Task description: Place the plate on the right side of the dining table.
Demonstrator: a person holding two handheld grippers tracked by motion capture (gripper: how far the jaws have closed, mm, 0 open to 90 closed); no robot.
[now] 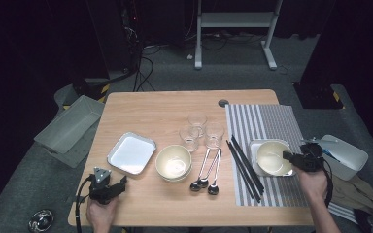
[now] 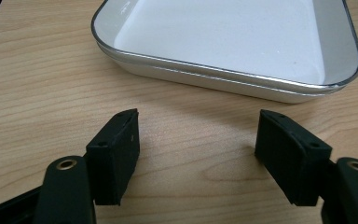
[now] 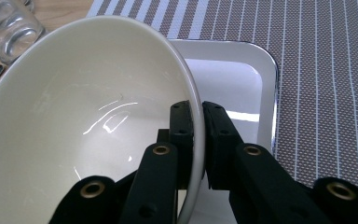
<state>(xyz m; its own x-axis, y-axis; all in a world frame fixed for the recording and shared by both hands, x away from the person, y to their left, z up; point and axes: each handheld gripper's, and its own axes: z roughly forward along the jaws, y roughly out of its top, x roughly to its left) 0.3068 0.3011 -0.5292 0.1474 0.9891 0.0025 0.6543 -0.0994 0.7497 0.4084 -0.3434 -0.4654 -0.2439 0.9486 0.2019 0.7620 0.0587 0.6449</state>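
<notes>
Dark flooring and black equipment are surrounding a pale wooden counter [image 1: 165,109], with a striped mat [image 1: 267,131] lying on its right part. Nearest the person, the left tool [image 1: 108,187] is resting at the front left edge, its jaws standing wide apart with nothing between them, aimed at an empty metal tray [image 2: 223,74] just ahead. The right tool [image 3: 198,140] is pinching the rim of a cream bowl [image 3: 74,121], one jaw inside and one outside, tilting it over a second metal tray [image 3: 256,93] on the mat.

Judging by this, the bowl is being set into that tray; the next move is probably calling for lowering it level and flat, then easing the jaws apart without dragging the rim.

Counting outward: two trays; two bowls, the other one [image 1: 174,162] sitting mid-counter, possibly a stack; three spoons [image 1: 205,170]; several black chopsticks [image 1: 245,167], the number too fine to tell; three glasses [image 1: 201,128] farther back. A grey bin [image 1: 70,124] is lying off the left edge.
</notes>
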